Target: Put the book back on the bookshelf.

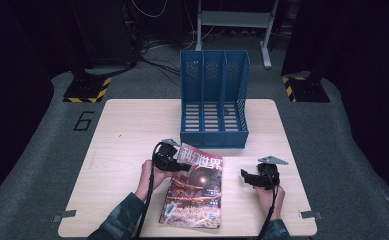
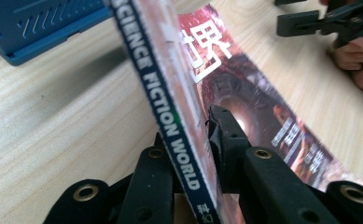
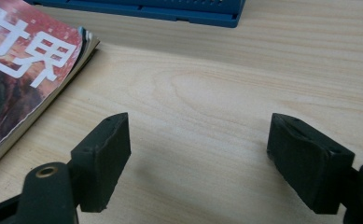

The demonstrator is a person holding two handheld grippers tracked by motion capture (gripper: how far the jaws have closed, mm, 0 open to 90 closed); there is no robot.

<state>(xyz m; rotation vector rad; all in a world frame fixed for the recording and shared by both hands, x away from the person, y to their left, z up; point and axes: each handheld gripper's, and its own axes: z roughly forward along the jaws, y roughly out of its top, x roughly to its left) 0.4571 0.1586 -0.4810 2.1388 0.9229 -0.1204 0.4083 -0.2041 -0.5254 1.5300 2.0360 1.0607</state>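
Magazine [image 1: 194,192] pinched at the spine by the left gripper [image 2: 194,154].
Lifted on one edge, likely for the blue rack [image 1: 213,100]; right gripper [image 3: 198,158] spread wide, empty.

1. The file rack [image 1: 214,100] stands at the table's [image 1: 127,130] far edge, near its middle.
2. The magazine [image 1: 194,187] lies before the rack, reaching the near edge.
3. The left gripper [image 1: 174,162] sits at the magazine's far-left corner; the right gripper [image 1: 247,176] is to its right, apart.
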